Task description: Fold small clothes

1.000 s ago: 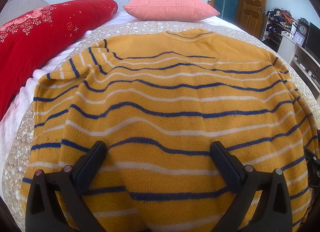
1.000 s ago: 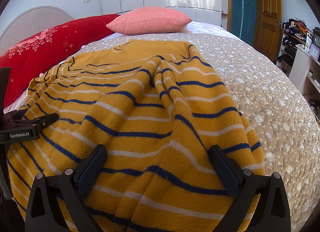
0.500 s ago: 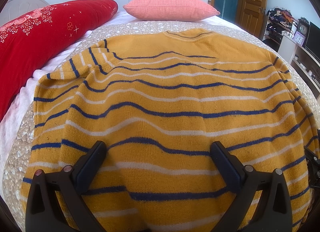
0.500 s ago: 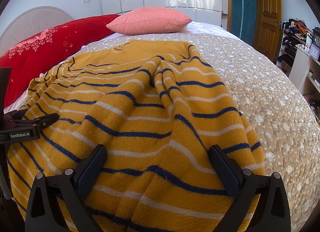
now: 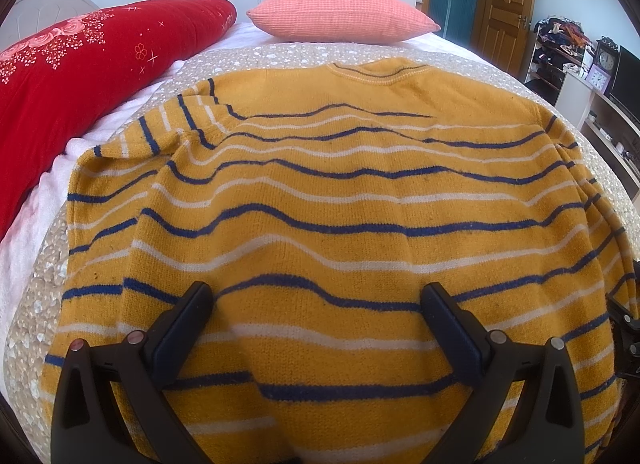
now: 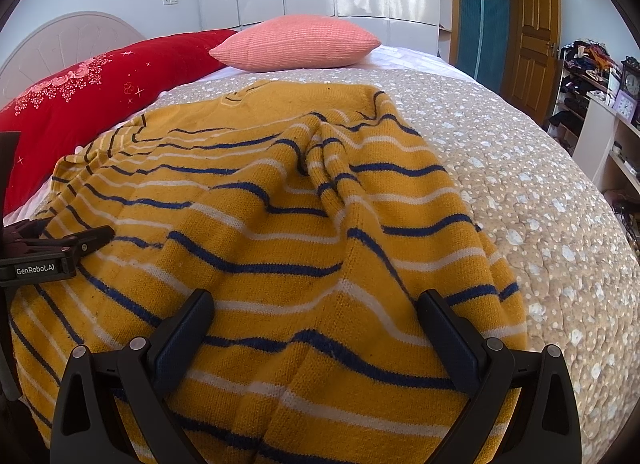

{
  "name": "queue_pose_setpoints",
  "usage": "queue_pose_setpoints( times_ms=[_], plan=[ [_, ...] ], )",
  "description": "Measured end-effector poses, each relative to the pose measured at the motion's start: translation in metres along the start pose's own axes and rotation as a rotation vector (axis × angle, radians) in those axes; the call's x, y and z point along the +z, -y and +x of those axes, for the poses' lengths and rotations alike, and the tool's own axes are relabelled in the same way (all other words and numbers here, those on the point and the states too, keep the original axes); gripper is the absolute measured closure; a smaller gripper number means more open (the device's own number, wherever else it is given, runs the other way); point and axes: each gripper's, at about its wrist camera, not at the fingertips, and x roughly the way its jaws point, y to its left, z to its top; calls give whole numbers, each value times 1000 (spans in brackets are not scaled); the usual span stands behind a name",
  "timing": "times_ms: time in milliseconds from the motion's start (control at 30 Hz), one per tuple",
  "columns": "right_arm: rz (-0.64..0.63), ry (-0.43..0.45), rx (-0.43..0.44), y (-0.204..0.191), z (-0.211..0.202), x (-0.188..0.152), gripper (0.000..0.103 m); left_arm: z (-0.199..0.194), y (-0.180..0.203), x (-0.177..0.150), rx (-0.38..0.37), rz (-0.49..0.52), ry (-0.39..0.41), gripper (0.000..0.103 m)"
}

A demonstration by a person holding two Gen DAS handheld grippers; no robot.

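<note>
The yellow striped sweater (image 5: 340, 199) lies spread on the bed (image 6: 540, 191), collar toward 12 o'clock near the pink pillow (image 5: 340, 19), hem at 6 o'clock under both tools. The left claw (image 5: 318, 328) stands spread wide above the hem, holding nothing; the right claw (image 6: 316, 328) is likewise spread and empty over the sweater's right edge.

The likely trouble, as I judge it: the knit is thick and already rucked, so a pinch may take only the top layer or drag the wrinkles along, leaving a skewed fold. The sleeve bunched at the right side could also slip out of the fold.

The left wrist view shows the whole body, collar and the sleeve at 10 o'clock beside the red bolster (image 5: 92, 63). Only the right wrist view shows the raised ridge of cloth (image 6: 320, 151) toward 12 o'clock and the left tool at 9 o'clock
</note>
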Motion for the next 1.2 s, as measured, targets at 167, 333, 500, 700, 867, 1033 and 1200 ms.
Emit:
queue_pose_setpoints(
  times_ms=[167,333,500,700,867,1033,1200],
  plan=[
    [2,5,-4,0,0,-1,0,-2,-1,1,-2,-2,2,0],
    [4,8,-9,0,0,-1,0,-2,-1,1,-2,-2,2,0],
    [3,6,-23,-1,2,0,0,-2,-1,1,-1,-2,3,0],
    [3,3,-39,-2,5,1,0,-3,-3,1,-1,-2,4,0],
    [11,6,-50,-3,7,3,0,-3,-4,3,-2,-5,7,0],
    [22,17,-57,-3,7,4,0,-2,-5,3,-7,-12,11,0],
    [29,28,-63,-4,7,4,0,-1,-6,3,-8,-18,12,0]
  ],
)
